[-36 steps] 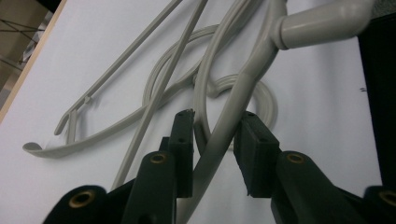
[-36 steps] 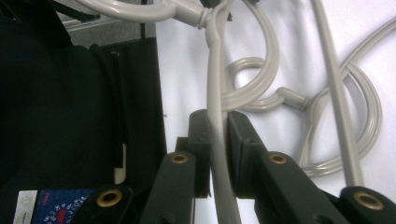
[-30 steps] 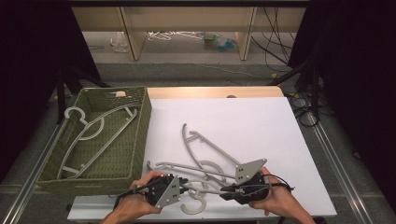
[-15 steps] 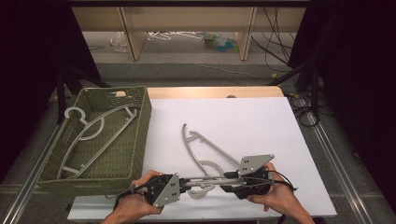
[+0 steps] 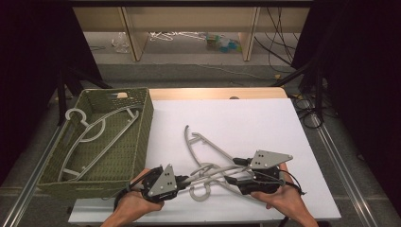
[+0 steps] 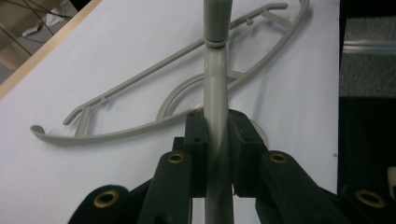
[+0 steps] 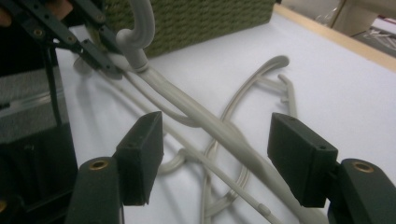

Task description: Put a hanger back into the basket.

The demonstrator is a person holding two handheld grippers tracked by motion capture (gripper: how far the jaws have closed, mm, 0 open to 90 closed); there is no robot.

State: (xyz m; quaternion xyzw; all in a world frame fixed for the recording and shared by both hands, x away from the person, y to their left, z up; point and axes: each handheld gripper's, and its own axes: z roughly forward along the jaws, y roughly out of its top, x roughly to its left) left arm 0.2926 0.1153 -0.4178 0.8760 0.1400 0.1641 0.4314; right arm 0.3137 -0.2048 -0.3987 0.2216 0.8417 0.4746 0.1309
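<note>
A grey plastic hanger (image 5: pixel 213 171) lies across the near part of the white table (image 5: pixel 265 118), its hook (image 5: pixel 201 191) curling toward me. My left gripper (image 5: pixel 185 179) is shut on one arm of it; in the left gripper view the jaws (image 6: pixel 217 140) pinch that arm (image 6: pixel 217 60). My right gripper (image 5: pixel 234 177) is open, and its pads (image 7: pixel 140 154) stand on either side of the same arm (image 7: pixel 187 105) without touching it. A second hanger (image 5: pixel 203 142) lies flat just beyond and partly underneath. A third hanger (image 5: pixel 94 132) rests inside the green woven basket (image 5: pixel 146 123).
The basket takes up the table's left side, close to my left hand. A wooden strip (image 5: pixel 213 93) borders the table's far edge. Beyond it are shelf units and cables on the floor (image 5: pixel 189 47). Dark stands flank the table on both sides.
The near hanger has swung round so its arm now spans between the two grippers. The left gripper holds it, and the right gripper has closed in around the arm.
</note>
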